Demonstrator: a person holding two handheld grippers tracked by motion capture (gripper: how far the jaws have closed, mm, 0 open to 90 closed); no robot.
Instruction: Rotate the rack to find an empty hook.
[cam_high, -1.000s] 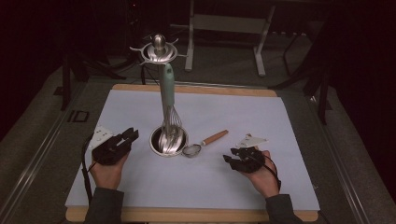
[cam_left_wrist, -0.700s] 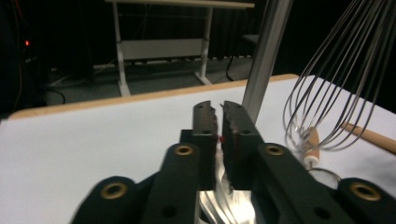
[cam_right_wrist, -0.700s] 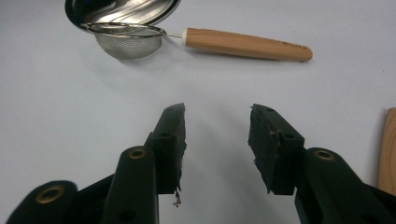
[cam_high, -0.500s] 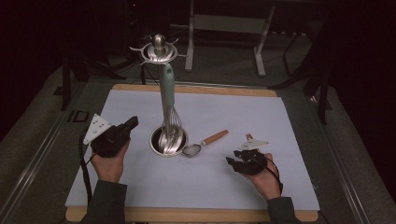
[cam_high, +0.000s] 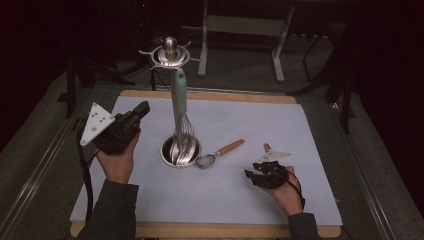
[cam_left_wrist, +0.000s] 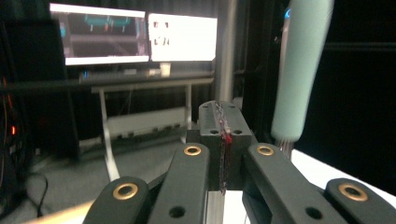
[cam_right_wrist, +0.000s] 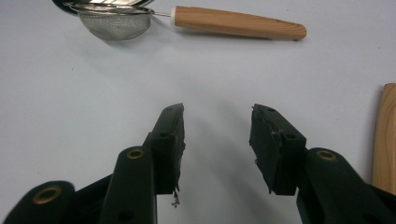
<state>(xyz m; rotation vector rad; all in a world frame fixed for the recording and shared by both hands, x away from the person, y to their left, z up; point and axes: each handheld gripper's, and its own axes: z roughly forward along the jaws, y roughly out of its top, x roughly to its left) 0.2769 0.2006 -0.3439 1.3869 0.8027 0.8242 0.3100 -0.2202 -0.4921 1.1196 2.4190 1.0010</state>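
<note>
Dim room, pale tabletop (cam_high: 150, 200): left claw (cam_left_wrist: 223, 135) pressed together and empty beside the hung whisk (cam_high: 179, 117); right claw (cam_right_wrist: 217, 140) spread near the unlifted strainer (cam_right_wrist: 116, 21).

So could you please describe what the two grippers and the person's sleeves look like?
Both grippers, left gripper and right gripper, are black with brass-coloured rivets on the jaw arms. Each carries a grey three-cornered plate and a black cable. The sleeves are dark grey-green.
</note>
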